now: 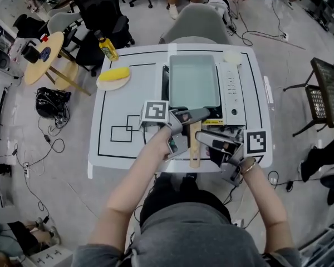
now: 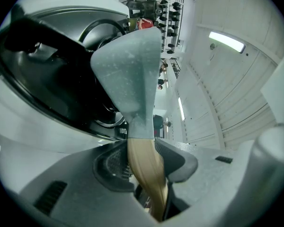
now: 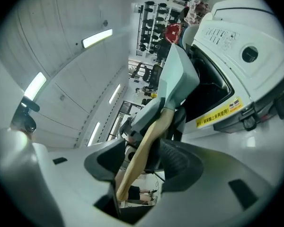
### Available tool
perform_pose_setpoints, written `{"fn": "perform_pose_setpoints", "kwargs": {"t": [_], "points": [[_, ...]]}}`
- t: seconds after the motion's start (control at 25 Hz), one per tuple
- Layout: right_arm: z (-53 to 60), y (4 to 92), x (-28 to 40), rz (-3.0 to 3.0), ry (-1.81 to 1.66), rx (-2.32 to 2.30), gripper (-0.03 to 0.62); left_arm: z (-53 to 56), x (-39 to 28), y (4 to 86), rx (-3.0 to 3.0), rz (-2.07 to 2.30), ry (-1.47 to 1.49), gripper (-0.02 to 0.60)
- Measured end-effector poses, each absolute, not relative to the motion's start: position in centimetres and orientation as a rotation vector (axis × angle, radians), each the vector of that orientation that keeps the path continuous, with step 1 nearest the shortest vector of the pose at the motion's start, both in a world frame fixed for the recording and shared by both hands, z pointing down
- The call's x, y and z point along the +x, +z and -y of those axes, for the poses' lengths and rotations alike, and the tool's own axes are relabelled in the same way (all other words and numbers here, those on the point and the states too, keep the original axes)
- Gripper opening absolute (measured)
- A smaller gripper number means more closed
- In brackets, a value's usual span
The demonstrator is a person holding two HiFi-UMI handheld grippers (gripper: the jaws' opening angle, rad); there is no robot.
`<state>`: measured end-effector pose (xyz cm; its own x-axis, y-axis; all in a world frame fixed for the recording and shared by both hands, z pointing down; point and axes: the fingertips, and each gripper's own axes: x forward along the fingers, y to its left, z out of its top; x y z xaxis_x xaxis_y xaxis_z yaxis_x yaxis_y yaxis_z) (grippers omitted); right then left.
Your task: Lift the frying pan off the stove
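Left gripper (image 2: 144,157) fingers (image 2: 109,167) clench rectangular frying pan's (image 1: 193,81) wooden handle (image 2: 144,171); right gripper's (image 3: 144,162) released fingers (image 3: 184,167) straddle it.

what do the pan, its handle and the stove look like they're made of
The pan is probably metal with a matte pale blue-green coating, faintly speckled in the left gripper view. The handle looks like wood: smooth, light tan, unpainted. The stove has a glossy white casing, likely painted metal, though plastic can't be ruled out.
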<state>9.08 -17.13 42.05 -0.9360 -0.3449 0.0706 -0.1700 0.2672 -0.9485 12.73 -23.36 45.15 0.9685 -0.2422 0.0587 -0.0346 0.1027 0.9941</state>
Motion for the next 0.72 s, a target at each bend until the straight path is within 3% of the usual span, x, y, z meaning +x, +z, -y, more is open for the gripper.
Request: {"fn": "perform_pose_setpoints", "kwargs": {"t": [0.44,0.72], "points": [[17.7,42.7,7.6,-2.338,-1.857,-0.386,0.176,23.5,12.7,45.1,1.484,0.22,-0.16,0.14],[17.9,43.0,7.5,-2.331,-1.945,-0.414,0.195,23.6,12.6,45.4,1.491,0.243,-0.16,0.138]]}}
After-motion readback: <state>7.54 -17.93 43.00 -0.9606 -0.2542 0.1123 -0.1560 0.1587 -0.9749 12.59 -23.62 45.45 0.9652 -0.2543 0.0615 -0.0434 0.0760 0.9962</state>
